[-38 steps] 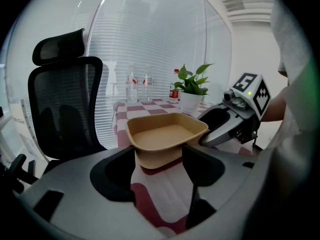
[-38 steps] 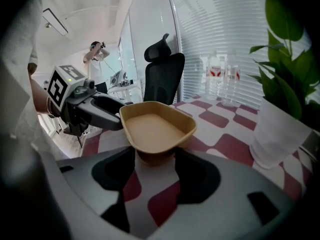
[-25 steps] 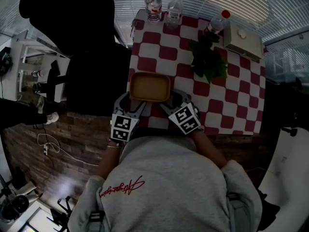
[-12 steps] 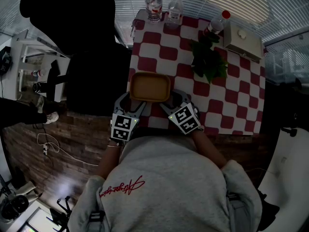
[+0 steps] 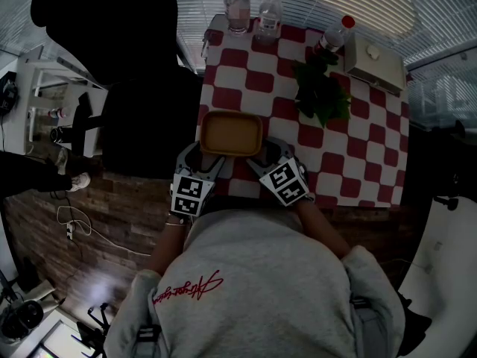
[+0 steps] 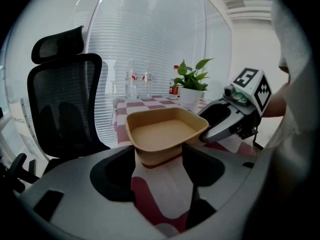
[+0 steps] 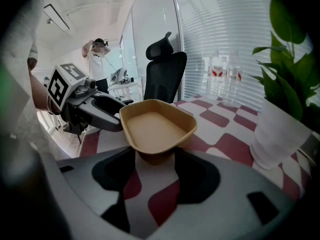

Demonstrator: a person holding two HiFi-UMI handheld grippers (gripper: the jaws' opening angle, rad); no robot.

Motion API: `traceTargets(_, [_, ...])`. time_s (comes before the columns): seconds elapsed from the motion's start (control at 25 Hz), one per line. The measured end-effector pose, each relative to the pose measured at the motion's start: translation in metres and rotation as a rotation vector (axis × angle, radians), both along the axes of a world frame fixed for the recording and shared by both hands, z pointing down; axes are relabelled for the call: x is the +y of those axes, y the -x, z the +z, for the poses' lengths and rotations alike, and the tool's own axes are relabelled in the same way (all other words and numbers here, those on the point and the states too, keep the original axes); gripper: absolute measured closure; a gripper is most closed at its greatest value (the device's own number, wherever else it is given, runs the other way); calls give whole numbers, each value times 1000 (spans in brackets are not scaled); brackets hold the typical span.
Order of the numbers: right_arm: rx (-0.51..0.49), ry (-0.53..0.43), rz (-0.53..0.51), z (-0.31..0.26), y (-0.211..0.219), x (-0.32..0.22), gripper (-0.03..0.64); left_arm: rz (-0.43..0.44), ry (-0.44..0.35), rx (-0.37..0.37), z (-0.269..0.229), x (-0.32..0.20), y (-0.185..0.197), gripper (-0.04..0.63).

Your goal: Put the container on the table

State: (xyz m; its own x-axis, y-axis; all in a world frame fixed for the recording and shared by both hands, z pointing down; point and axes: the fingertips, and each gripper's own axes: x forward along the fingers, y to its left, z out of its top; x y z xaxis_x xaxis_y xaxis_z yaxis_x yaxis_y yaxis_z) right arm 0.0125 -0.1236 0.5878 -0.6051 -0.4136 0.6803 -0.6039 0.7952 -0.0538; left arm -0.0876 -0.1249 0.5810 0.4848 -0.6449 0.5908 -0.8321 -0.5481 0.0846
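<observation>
left tool [image 5: 207, 160], right tool [image 5: 261, 159] each clenched on near corner of container [image 5: 232, 133] at table [image 5: 358, 162] edge

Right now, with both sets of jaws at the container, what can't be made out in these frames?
Underside of the container: whether it touches the table is hidden by the jaws in both gripper views.
The left gripper and right gripper: jaw tips vanish under the container's rim in the head view.
Labels on the bottles: too small in every view.
</observation>
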Motion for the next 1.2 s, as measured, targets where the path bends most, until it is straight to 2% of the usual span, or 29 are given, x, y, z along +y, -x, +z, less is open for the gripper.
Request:
traceTargets(0.44, [-26, 3, 11, 0, 2, 1, 361, 16, -11, -27, 2, 0, 0, 291])
traceTargets(0.64, [-21, -2, 5, 1, 3, 2, 356, 23, -10, -6, 3, 2, -1, 290])
traceTargets(1.2, [-25, -6, 7, 1, 1, 7, 327, 56, -24, -16, 7, 11, -1, 290])
